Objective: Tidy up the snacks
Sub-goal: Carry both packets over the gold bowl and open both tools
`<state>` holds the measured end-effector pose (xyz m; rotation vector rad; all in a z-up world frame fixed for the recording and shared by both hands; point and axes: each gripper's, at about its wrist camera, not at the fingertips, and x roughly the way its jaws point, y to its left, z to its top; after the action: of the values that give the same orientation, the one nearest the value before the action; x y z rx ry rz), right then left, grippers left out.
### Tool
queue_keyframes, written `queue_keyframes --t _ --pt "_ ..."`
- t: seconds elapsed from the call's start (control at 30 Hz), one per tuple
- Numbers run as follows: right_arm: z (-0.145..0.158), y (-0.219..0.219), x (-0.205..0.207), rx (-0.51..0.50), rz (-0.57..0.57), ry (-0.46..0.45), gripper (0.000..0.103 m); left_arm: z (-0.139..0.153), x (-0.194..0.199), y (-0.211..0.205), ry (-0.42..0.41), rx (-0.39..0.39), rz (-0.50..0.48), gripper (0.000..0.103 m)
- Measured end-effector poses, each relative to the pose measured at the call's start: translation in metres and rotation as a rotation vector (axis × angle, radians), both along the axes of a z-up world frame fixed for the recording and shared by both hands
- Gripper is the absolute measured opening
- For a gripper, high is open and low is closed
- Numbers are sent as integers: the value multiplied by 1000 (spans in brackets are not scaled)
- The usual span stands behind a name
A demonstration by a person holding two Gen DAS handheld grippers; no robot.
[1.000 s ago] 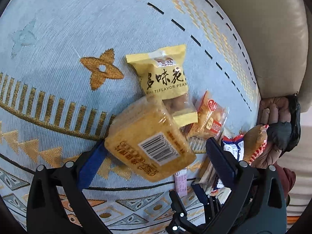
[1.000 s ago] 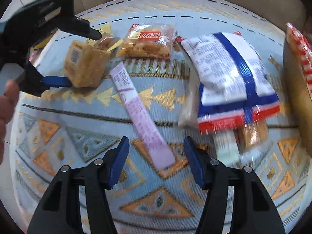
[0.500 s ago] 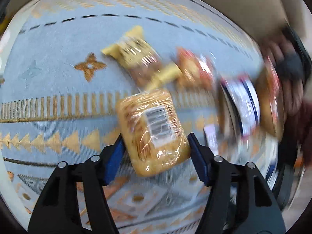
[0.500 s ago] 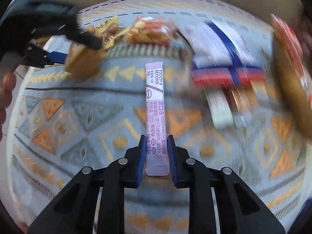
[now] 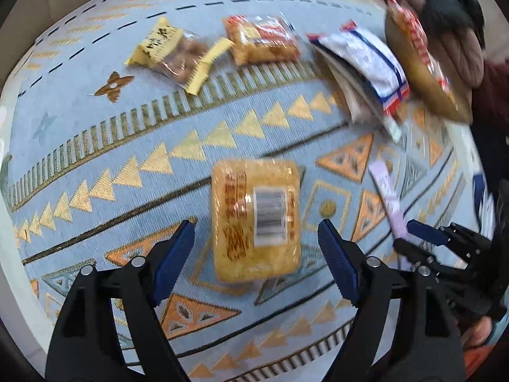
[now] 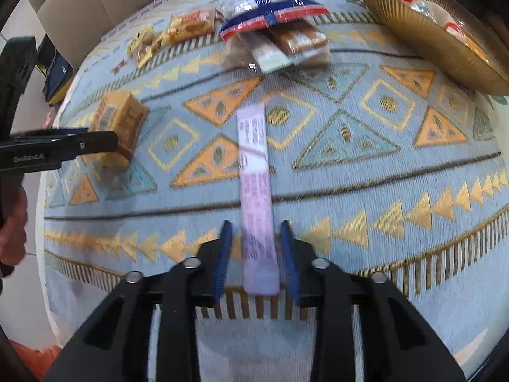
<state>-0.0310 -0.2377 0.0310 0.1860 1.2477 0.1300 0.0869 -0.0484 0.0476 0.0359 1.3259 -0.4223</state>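
A yellow wrapped cake (image 5: 256, 226) with a barcode lies flat on the patterned cloth (image 5: 111, 146). My left gripper (image 5: 254, 227) straddles it, its jaws opening, with a gap on each side. A purple sachet (image 6: 256, 191) lies lengthwise between the fingers of my right gripper (image 6: 255, 227). Those jaws are opening too, and the pads stand clear of the sachet. In the right wrist view the cake (image 6: 117, 124) sits at the left behind one left finger (image 6: 95, 141).
At the cloth's far side lie a yellow peanut pack (image 5: 171, 54), an orange snack pack (image 5: 264, 43) and a blue-white bag (image 5: 366, 57) over several bars (image 6: 286, 47). A gold tray (image 6: 429, 41) with snacks stands at the far right, a gloved hand (image 5: 451, 9) by it.
The left gripper carried the cake away from the peanut pack to the near cloth and let go. The right gripper shut on the purple sachet, pulled it nearer, then released it.
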Motion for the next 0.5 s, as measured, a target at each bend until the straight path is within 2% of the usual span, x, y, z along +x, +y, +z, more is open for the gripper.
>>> queue_keyframes --t 0.07,0.1,0.13,0.17,0.27,0.37,0.43,0.5 --pt "2 3 13 -4 6 -13 49 -5 4 -3 8 20 -3 78" --pt "3 4 19 -1 11 -18 49 -9 3 -7 9 43 -11 72" --pt "3 7 25 -1 17 -21 49 -15 3 -14 14 81 -27 58" --pt "1 12 33 -22 35 -17 49 -20 0 -19 7 123 -40 58" --pt "-9 25 40 -125 56 -15 42 -19 -11 -27 -53 172 -76 56" --pt "-4 36 33 -157 98 -49 20 -15 -19 -29 -45 141 -79 55" --pt "-2 38 30 -146 113 -50 20 -10 -26 -33 -42 89 -80 55" --pt "4 28 25 -33 99 -38 19 2 -29 -32 -50 44 -90 55"
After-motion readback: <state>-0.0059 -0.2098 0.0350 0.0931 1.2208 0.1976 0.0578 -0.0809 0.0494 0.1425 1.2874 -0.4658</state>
